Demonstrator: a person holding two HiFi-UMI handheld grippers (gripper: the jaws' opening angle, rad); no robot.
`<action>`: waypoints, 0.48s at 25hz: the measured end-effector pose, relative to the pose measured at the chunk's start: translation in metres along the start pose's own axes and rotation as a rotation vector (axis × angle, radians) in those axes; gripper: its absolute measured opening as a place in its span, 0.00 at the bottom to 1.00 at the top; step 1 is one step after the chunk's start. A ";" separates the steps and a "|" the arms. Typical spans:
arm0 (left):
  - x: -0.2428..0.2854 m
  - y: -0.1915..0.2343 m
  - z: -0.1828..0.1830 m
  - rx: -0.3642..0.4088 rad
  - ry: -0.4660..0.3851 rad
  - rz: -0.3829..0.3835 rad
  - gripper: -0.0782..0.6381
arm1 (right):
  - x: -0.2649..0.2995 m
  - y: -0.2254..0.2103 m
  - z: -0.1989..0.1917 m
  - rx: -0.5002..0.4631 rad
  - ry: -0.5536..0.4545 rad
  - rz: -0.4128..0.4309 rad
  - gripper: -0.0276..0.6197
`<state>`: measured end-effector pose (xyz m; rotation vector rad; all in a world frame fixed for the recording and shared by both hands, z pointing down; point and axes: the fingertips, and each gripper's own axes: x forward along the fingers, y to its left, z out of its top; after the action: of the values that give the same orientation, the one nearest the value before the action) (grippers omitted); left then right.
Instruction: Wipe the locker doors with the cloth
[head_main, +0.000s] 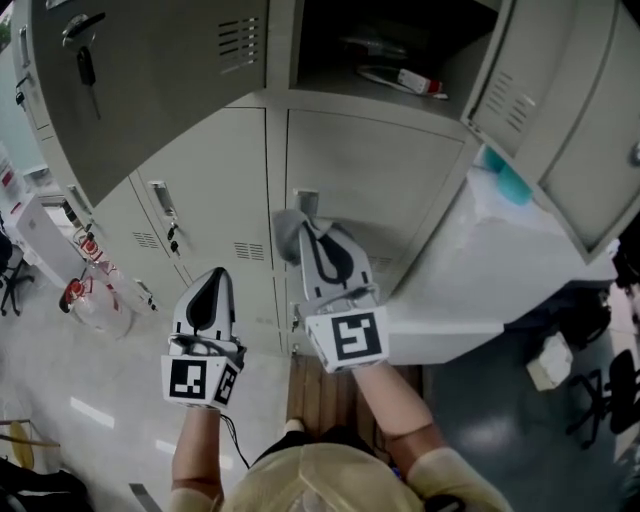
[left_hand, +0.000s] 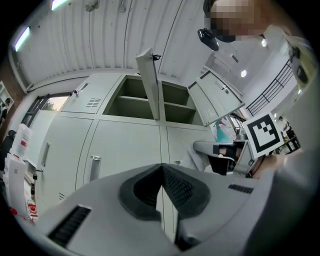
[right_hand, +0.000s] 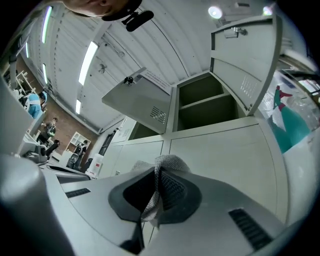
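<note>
Right claw: the grey-and-white two-jaw right gripper (right_hand: 158, 176) has its jaws pressed together on a grey knitted cloth (right_hand: 170, 162). A fold of the fabric bulges out above the tips and a strip of it runs down between the dark ribbed pads.

Cloth position: in the head view it sits bunched at the tip of the right gripper. It is up at the closed pale grey metal locker door (head_main: 375, 185), just beside that door's small metal handle (head_main: 307, 200). Whether the fabric is actually touching the door cannot be told.

Left claw: the matching left gripper (left_hand: 161, 171) has its jaws closed tip to tip with nothing between them. It points at the lower closed doors, to the left of the right gripper and apart from them.

Marker cubes: a white cube with black square markers (head_main: 348, 338) rides on the near end of the right gripper, above a bare forearm (head_main: 400, 415).

Upper lockers: a darker grey door with vent slots (head_main: 150, 90) stands swung open at upper left, with a key (head_main: 88, 70) hanging from its lock. The open compartment (head_main: 330, 40) beside it holds a few small items that are too dim to name.

Right side: another pale door (head_main: 560, 110) hangs open, with a teal object (head_main: 510, 182) below its edge.
</note>
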<state>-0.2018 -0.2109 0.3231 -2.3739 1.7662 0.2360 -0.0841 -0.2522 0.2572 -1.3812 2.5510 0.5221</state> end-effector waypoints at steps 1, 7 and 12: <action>0.003 0.004 0.000 -0.001 -0.004 0.004 0.11 | 0.007 0.001 0.002 -0.004 -0.015 -0.002 0.05; 0.011 0.019 0.001 0.002 -0.033 0.063 0.11 | 0.034 -0.001 0.013 -0.038 -0.100 -0.002 0.05; 0.022 0.019 0.007 0.001 -0.058 0.092 0.11 | 0.051 -0.005 0.006 -0.086 -0.103 0.003 0.05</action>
<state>-0.2134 -0.2352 0.3108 -2.2643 1.8506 0.3129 -0.1079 -0.2918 0.2334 -1.3410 2.4757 0.6924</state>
